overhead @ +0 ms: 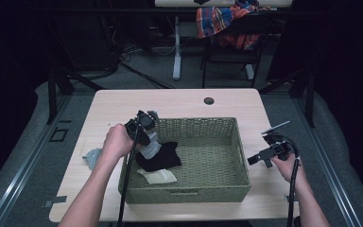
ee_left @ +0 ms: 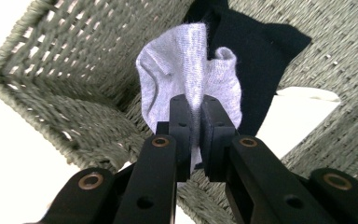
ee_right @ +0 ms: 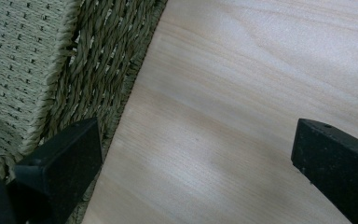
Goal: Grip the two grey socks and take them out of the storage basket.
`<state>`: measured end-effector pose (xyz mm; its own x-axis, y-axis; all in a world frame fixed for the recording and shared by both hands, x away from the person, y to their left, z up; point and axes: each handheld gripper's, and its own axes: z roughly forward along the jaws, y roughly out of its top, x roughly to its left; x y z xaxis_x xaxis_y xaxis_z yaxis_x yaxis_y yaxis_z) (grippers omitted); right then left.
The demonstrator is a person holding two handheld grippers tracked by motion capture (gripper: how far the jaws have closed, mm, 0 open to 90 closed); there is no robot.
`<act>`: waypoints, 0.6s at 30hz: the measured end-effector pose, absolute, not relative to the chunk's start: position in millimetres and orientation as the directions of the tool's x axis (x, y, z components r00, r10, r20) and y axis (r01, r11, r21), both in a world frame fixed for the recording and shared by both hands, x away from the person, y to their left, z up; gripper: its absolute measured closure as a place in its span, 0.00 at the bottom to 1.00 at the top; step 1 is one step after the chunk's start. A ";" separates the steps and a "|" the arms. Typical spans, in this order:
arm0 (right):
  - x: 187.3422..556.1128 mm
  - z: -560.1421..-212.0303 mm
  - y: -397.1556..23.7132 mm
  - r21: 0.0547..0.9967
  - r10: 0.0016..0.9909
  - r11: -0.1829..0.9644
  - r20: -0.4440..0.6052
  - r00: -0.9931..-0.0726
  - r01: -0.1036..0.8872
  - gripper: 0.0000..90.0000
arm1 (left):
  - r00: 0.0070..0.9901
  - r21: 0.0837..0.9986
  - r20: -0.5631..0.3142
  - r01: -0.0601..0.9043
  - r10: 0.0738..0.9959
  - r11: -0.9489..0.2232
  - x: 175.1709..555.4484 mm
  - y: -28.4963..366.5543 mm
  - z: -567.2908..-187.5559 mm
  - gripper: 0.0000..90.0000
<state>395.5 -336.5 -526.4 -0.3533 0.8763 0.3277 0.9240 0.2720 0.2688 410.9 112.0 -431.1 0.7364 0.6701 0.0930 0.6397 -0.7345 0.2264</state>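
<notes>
Item: light grey sock (ee_left: 186, 79), short ankle cut, soft knit, very light and limp; judged to drape and sag from whatever point holds it, not fragile, little risk of slipping since the knit bunches between the pads; held at a pinched fold near its middle, with cuff and toe hanging free at centre frame of the left gripper view; a hold nearer the cuff would likely let it hang straighter. Holder: left gripper (ee_left: 193, 128), fingers (ee_left: 179, 126) clenched on the fold; in the high view it (overhead: 144, 130) stands left of centre above the left end of the basket (overhead: 238, 146). Container: woven grey-green basket, rectangular, on the pale wood counter (overhead: 179, 101); its near-left corner lies at left in the left gripper view, its wall (ee_left: 70, 70) close beside the hanging sock and likely to snag a trailing end. Contents below: black sock (overhead: 163, 156) directly beneath the grey one; cream sock (overhead: 159, 176) at the basket's lower left. Outside: pale blue-grey cloth (overhead: 92, 156) on the counter, left of the basket, partly behind the forearm. Right gripper (overhead: 260, 160), right of the basket, fingers (ee_right: 60, 163) released and wide apart over bare counter, grasping nothing. Background: plaid cloth (overhead: 222, 21) over a chair, top of frame.
</notes>
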 end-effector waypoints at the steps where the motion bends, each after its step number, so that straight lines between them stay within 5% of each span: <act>1: 395.5 -526.4 -336.4 0.268 0.876 0.272 0.328 -0.353 0.924 0.02 | 0.737 0.229 0.097 0.637 0.669 -0.736 410.4 112.4 -426.5 0.94; 18: 395.9 -525.6 -337.1 0.262 0.873 0.286 0.325 -0.363 0.922 0.02 | 0.731 0.268 0.117 0.629 0.672 -0.730 411.9 116.8 -394.2 0.95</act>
<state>395.9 -337.1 -525.6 -0.3631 0.8733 0.3248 0.9218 0.2859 0.2618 411.9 116.8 -394.2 0.7310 0.6723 0.1170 0.6287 -0.7302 0.2676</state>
